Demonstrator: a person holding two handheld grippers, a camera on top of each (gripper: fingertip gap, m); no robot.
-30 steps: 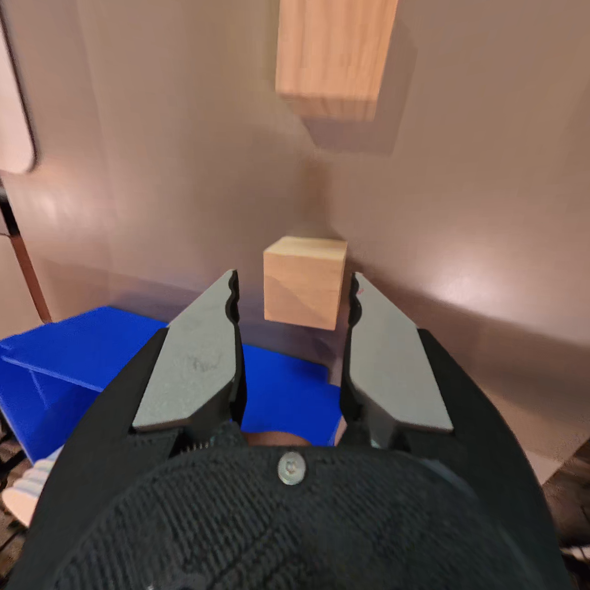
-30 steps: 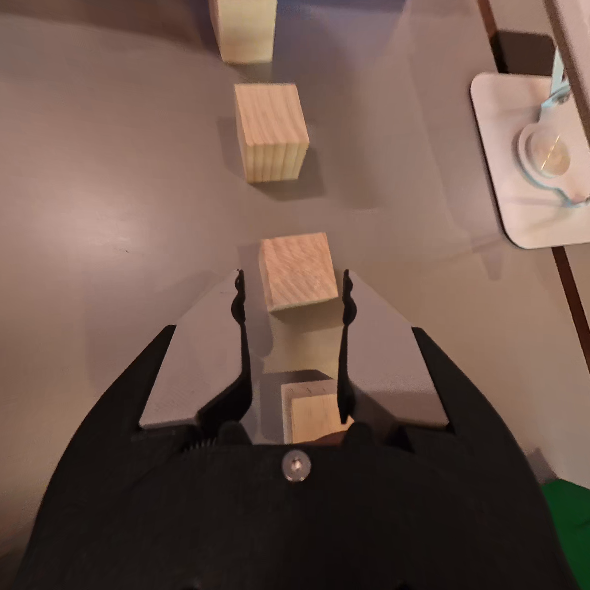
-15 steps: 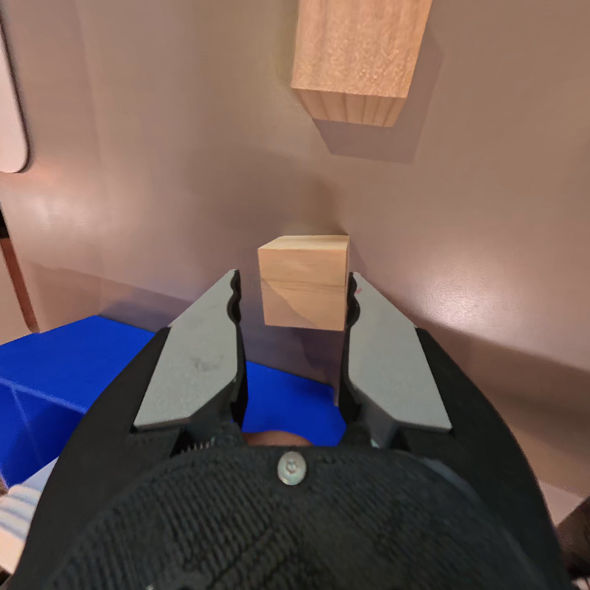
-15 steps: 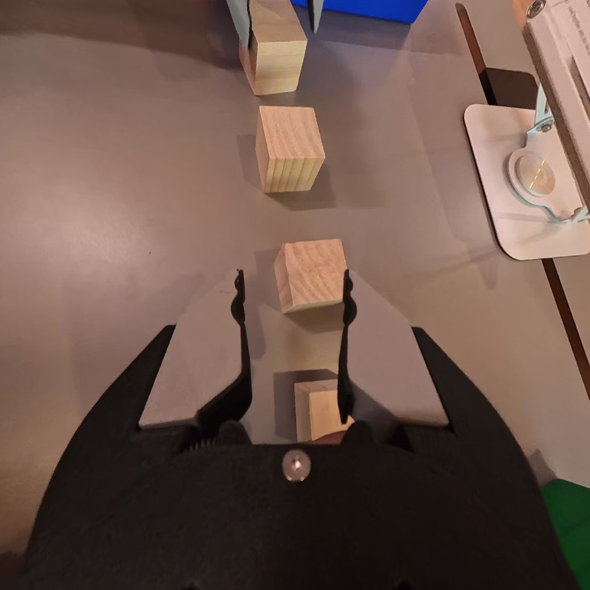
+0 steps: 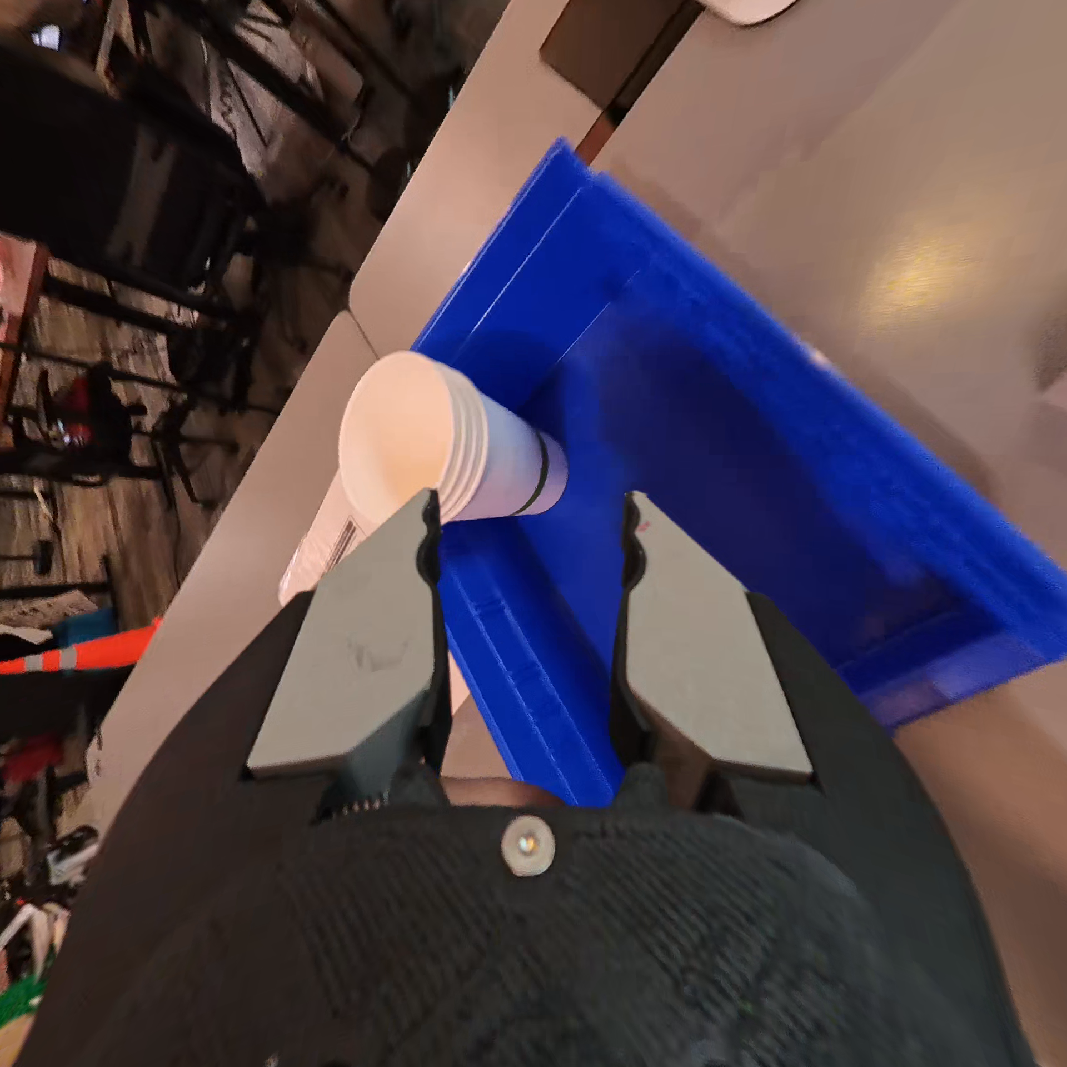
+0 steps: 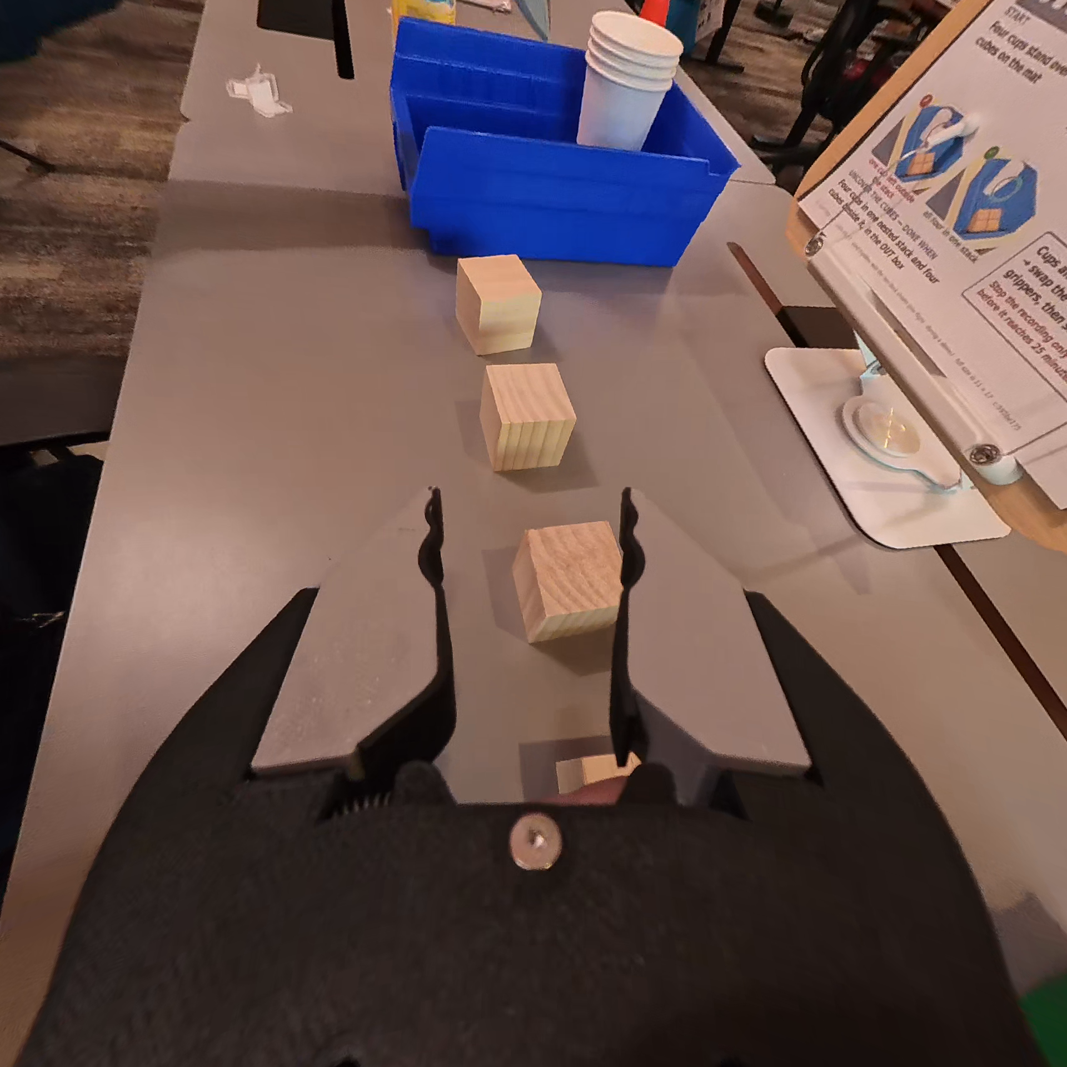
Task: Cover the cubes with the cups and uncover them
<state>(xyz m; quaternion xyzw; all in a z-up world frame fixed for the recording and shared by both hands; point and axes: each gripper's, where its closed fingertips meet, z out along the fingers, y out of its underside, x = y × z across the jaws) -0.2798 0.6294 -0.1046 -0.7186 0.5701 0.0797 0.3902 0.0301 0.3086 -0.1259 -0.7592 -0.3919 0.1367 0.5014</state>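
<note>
The right gripper (image 6: pixel 530 502) is spread above the table (image 6: pixel 288 462), gripping nothing – cubes (image 6: pixel 569 580) stand in a row beyond it. Farther, stacked cups (image 6: pixel 626 86) stand in the blue bin (image 6: pixel 554 190). The left gripper (image 5: pixel 530 505) hangs spread and bare over this bin.

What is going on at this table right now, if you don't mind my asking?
A person holds a two-finger gripper in each hand. The left gripper, jaws open and holding nothing, is aimed into the blue bin beside the stack of white paper cups. The right gripper hovers open above a row of wooden cubes on the grey table. No cube is covered yet.
</note>
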